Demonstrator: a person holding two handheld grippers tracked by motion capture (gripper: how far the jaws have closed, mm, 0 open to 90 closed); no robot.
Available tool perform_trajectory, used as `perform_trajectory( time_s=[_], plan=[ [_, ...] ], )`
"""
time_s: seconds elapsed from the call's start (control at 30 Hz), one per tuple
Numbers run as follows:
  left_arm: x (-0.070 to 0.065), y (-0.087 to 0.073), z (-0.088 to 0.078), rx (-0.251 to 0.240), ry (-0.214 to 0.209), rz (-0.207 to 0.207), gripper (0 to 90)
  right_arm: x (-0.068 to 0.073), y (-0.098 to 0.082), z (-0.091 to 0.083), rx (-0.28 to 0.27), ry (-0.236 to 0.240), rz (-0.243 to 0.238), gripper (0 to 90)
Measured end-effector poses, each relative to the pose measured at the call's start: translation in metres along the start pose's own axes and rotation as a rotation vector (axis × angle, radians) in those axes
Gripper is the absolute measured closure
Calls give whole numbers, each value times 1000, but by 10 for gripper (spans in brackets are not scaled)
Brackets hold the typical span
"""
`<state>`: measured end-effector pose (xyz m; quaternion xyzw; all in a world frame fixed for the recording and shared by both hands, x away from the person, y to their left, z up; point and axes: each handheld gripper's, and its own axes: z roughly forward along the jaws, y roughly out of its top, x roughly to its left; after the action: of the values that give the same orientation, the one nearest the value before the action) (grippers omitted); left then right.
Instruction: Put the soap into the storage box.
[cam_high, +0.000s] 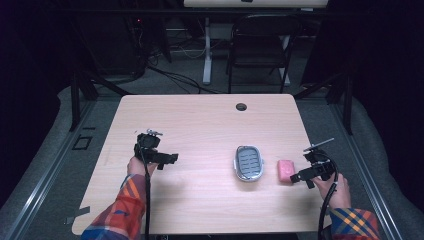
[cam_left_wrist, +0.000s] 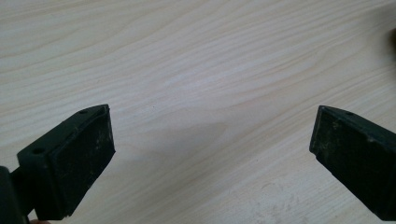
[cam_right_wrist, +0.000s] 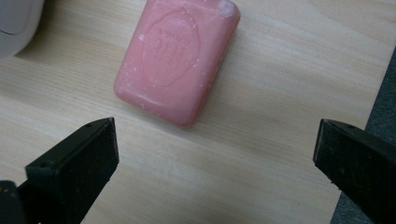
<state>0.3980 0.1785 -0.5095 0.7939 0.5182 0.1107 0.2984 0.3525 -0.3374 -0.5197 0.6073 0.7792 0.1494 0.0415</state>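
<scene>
The right gripper, jaws wide, hovers just short of the pink soap lying right of the soap dish; it should straddle the bar squarely. The left gripper waits wide over bare table.

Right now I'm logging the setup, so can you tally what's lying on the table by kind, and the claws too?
Pink soap bar: 1
Soap dish: 1
Claws: 2, the left claw and the right claw, both open and holding nothing
Total: 4
</scene>
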Motion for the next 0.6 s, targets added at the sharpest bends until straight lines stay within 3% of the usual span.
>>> perform_trajectory(
  time_s=[0.13, 0.23, 0.4, 0.6],
  plan=[
    [-1, 0, 1, 3, 1, 4, 0, 5, 3, 0, 1, 7, -2, 0],
    [-1, -1, 0, 6, 5, 8, 0, 8, 7, -1, -10, 38, 17, 0],
    [0, -1, 1, 14, 8, 4, 0, 9, 14, 1, -13, 41, 62, 0],
    [-3, 0, 4, 24, 8, 14, 0, 9, 20, 4, 5, 33, 68, 0]
  ],
)
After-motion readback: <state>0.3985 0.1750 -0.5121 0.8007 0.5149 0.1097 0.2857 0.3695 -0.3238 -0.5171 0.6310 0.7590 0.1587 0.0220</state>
